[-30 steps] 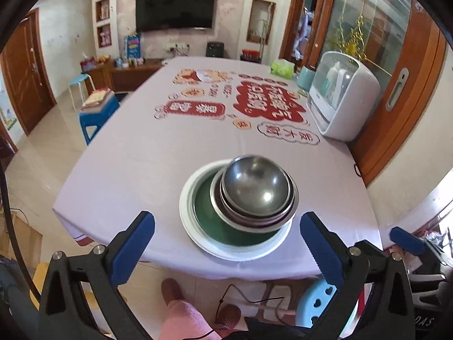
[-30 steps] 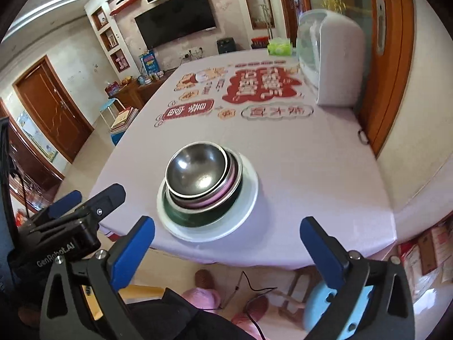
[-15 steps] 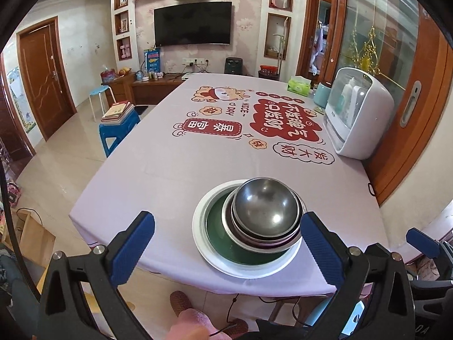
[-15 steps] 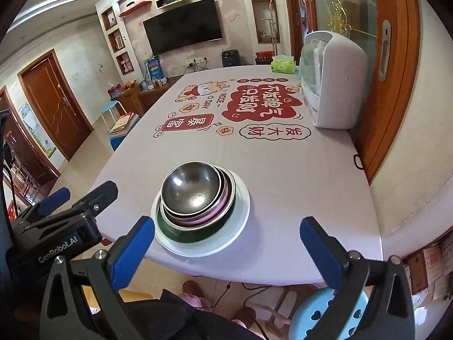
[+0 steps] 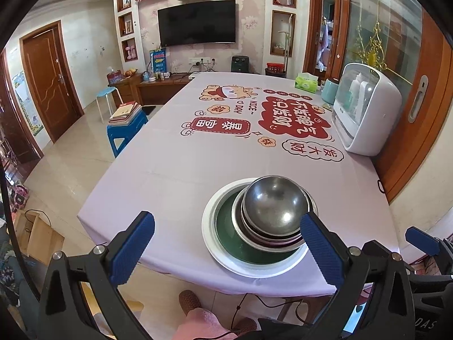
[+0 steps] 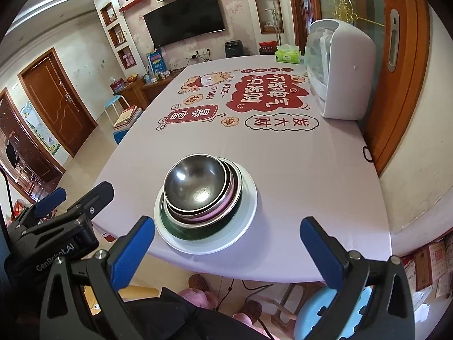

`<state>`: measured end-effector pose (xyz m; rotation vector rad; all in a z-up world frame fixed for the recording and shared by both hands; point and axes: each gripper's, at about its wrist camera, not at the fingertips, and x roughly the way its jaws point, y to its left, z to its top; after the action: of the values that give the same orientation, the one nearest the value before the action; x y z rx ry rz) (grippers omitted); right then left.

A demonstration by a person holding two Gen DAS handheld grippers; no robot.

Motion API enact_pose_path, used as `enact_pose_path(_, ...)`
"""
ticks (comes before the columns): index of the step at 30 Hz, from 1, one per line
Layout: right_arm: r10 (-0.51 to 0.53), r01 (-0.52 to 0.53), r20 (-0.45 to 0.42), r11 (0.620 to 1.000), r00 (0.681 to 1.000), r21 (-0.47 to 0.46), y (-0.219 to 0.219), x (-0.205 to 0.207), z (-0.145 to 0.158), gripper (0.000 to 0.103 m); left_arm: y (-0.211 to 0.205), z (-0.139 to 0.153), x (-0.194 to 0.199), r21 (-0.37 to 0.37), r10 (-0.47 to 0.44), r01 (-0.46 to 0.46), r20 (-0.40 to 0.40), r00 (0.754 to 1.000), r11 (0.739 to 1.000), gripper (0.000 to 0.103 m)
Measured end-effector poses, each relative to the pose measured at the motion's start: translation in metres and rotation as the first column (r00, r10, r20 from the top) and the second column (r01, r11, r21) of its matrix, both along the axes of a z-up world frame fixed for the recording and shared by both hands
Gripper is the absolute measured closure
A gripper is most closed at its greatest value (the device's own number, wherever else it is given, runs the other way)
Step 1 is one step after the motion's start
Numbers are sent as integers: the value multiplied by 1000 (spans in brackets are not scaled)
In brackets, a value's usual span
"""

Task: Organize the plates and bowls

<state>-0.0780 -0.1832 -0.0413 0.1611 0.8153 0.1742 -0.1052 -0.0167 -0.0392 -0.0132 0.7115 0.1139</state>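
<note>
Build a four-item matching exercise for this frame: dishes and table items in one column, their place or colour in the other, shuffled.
Column 1:
1. steel bowl
2. white plate
3. tissue box
4. white appliance

Column 2:
a. bottom of the stack
b. green, at the table's far end
c. top of the stack
d. at the table's right edge, by the wooden door

Pairs: 1-c, 2-a, 3-b, 4-d

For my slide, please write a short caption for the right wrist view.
Open right gripper before steel bowls stacked on a white plate on the table.

Bare tablecloth (image 5: 175, 175) rings bowl stack (image 5: 271, 212)
</note>
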Motion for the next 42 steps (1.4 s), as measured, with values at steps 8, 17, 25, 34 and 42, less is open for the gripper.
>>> enact_pose_path(8,-7,7,-24,1000,1000,6,0,1,-3,0,0,-2,-2,-1,-2,2,-5,1000,1000,1)
enact_pose_path(17,-10,10,-31,1000,999,4,1,0,-4,0,3,-4,-4,-5,-6,6,-9,1000,1000,1)
enact_pose_path(25,-16,16,-47,1000,999,7,1,1,-8,0,3,-4,-5,-6,-6,6,-9,1000,1000,1)
enact_pose_path(34,-19,19,-56,1000,998,6,-1,0,-10,0,5,-10,-7,-15,-18,18,-24,1000,1000,1)
enact_pose_path(42,-20,20,-58,1000,998,6,-2,0,-11,0,3,-9,-4,-15,-26,25,-32,999,1000,1)
